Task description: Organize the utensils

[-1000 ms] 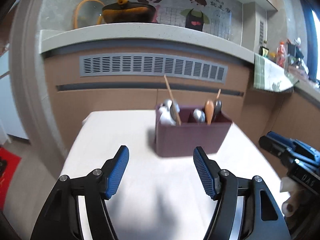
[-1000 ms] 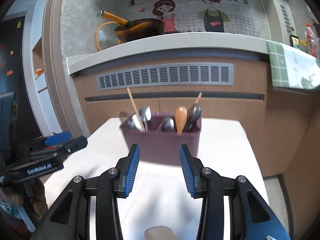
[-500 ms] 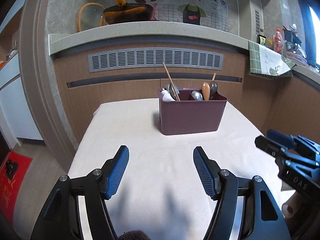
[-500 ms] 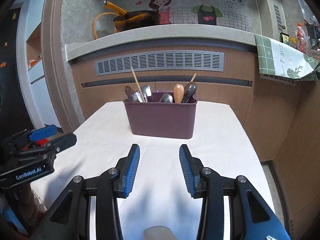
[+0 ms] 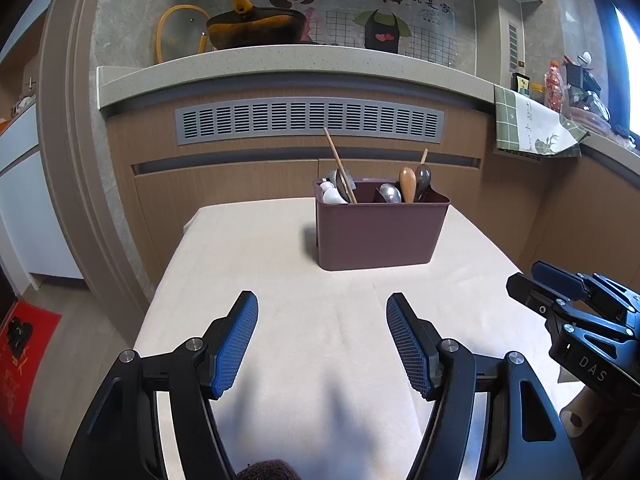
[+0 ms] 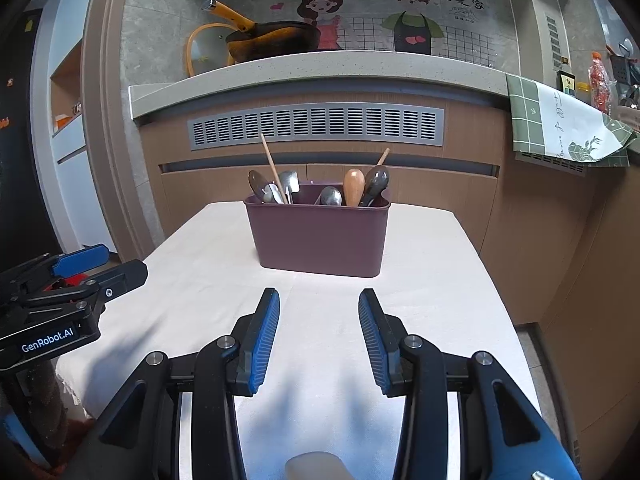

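Both grippers hang over the near end of the table (image 6: 420, 248), nothing in either, no contact w/ anything.

L to R:

L gripper (image 5: 322, 316): jaws wide apart, empty, only bare tablecloth (image 5: 280, 248) between the pads. Sits at the near-left part of the table, well short of the caddy.

Caddy (image 6: 320, 236): maroon, upright, far-centre of the table, divided into compartments. All utensils I can see are in it, standing up. Left compartment: a wooden stick (image 6: 273, 168) leaning left, plus metal spoons and something white, exact count unclear. Right side: metal spoon (image 6: 331, 196), wooden spoon (image 6: 353, 186), dark spoon (image 6: 376, 184). Nothing loose on the table as far as I see, so imo the sorting is done or close to done.

R gripper (image 6: 319, 314): jaws partly open, narrower than L, empty. Lined up w/ the caddy front wall, apart from it.

Risks from here:
- Caddy looks light, top-heavy w/ tall handles. A push on the rim or a snag on the stick could tip it or slide it toward the far edge.
- Crowded left compartment: grabbing one item likely drags neighbours out.
- Cloth could bunch under a low pass and shift the caddy.
- Grippers are close side by side, so crossing paths means a clash.
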`<state>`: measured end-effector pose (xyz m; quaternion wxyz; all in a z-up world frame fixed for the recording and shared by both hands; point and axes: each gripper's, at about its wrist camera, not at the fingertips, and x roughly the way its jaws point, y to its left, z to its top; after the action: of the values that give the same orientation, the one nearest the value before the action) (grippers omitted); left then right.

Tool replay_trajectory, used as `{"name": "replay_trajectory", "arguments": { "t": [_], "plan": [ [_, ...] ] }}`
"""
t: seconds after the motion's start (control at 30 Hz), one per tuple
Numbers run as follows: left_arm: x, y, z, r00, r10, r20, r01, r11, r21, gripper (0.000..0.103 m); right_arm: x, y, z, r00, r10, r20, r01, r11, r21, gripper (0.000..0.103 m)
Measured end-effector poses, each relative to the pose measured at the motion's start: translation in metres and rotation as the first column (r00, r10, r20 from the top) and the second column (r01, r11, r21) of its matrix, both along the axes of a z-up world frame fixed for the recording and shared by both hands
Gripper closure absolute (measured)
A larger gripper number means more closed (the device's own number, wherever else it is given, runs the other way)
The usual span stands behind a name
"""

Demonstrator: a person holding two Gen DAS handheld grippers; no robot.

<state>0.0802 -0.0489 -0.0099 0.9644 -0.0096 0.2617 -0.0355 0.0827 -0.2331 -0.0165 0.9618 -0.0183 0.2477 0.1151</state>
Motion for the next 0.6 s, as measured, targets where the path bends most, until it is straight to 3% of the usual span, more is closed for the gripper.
{"name": "replay_trajectory", "arguments": {
  "t": [0.6],
  "plan": [
    [0.0015, -0.0004, -0.0001, 1.000, -0.017, 0.002, 0.017, 1.000, -0.004, 0.036, 0.0007, -0.0045, 0.0009, 1.000, -0.013, 0.002, 0.013, 1.000, 0.003, 0.064]
  ]
}}
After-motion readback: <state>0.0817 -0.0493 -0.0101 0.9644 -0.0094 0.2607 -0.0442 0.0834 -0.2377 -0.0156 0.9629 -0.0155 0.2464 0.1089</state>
